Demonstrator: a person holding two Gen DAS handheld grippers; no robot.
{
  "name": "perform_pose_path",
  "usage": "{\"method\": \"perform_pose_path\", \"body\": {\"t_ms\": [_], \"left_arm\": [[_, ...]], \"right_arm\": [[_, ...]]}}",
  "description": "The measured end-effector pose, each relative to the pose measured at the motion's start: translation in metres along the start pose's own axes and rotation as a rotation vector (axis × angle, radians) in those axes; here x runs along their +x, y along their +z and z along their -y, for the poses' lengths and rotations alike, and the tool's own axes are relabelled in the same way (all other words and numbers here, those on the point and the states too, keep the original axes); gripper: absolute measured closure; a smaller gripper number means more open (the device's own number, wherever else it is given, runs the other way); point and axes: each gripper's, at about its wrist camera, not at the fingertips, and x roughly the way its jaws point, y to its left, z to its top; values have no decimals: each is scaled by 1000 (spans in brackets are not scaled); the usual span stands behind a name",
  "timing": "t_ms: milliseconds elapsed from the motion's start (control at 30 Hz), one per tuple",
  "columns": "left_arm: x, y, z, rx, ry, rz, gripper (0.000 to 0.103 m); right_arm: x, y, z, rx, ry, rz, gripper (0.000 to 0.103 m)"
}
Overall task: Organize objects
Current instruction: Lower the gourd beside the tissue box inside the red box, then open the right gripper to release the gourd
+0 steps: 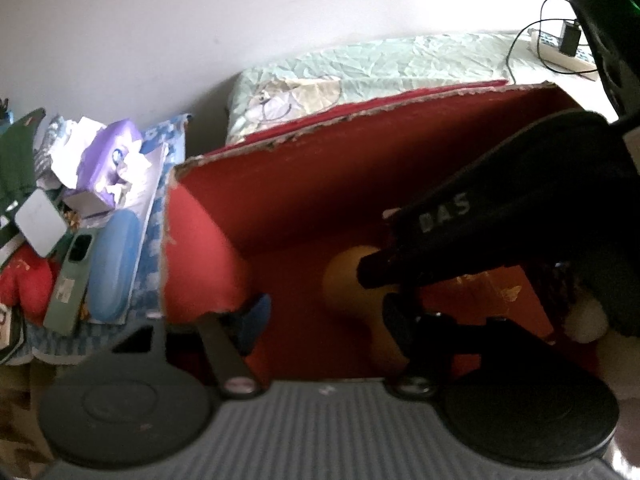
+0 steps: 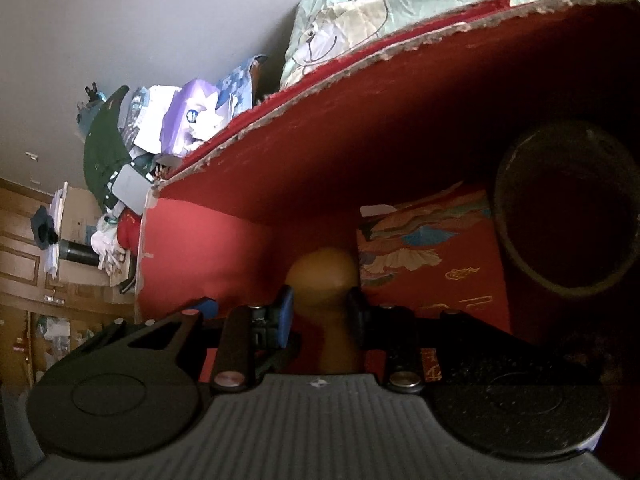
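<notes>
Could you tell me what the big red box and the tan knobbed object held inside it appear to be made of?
Red box: likely cardboard with matte red facing; its torn rim shows pale fibrous core. Tan object: smooth and satin, perhaps wood or plastic; the blur leaves it open.

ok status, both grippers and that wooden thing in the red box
Right gripper shut on wooden piece inside red box. Left gripper open, empty. Patterned packet, dark cup crowd the right.

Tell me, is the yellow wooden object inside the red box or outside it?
Inside. The yellow wooden object sits between the red box walls, gripped by the right claw, beside a patterned packet.
</notes>
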Motion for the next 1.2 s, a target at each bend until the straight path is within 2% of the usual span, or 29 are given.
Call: {"method": "perform_pose_path", "body": {"t_ms": [200,367,533,600,967,1200], "left_arm": [[2,3,4,3,18,-3,40],[5,5,4,6,16,-6,38],[7,9,4,0,13,-10,36],[9,11,4,-4,16,-13,35],[13,13,-4,-57,-15,-27,35],[12,13,-1,-48,10,-15,35]], "right_arm": [[-11,-1,1,-14,-31,55,70],[-34,2,4,-89,-85,130,70],[-39,0,8,-167,-215,200,70],[-40,0,11,-152,-180,204,70],[-37,-4,-5,-234,-262,248,71],[-39,-6,-1,-213,-282,256,70]]}}
